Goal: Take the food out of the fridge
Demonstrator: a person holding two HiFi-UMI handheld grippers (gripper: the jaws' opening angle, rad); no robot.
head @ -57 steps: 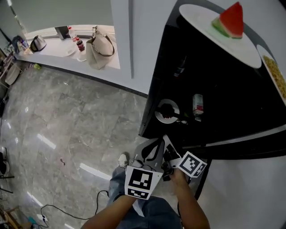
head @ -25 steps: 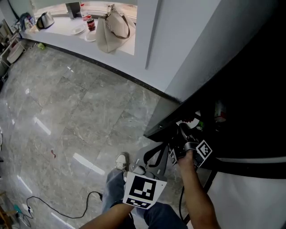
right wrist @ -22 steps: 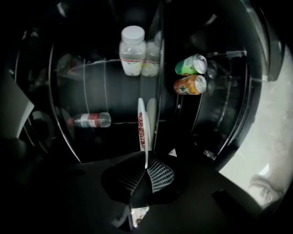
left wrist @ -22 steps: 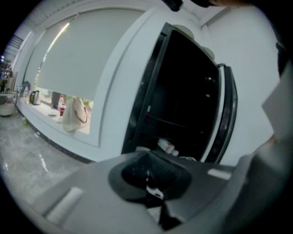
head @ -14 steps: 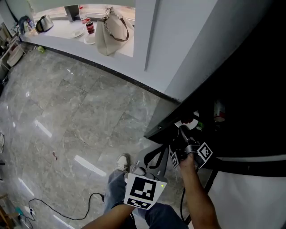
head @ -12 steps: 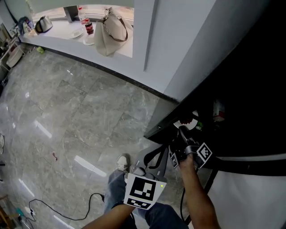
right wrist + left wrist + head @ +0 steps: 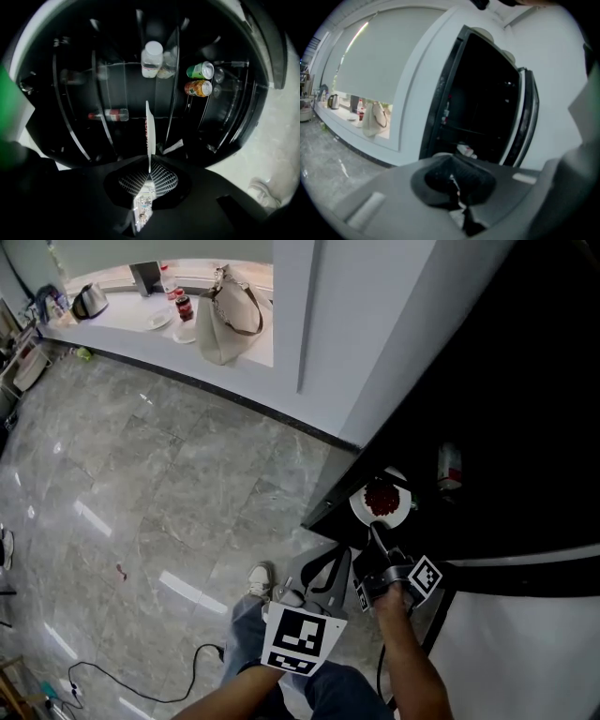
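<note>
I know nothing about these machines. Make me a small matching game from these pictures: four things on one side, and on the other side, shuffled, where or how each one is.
Things
1. small white plate of red food
2. beige handbag
3. orange drink can
4. left tongs

Place or state
A. standing on the white counter
B. inside the dark fridge, next to a green can
C. pinched by its rim in the right tongs
D. shut, with nothing in them

Pairs: 1-C, 2-A, 3-B, 4-D
</note>
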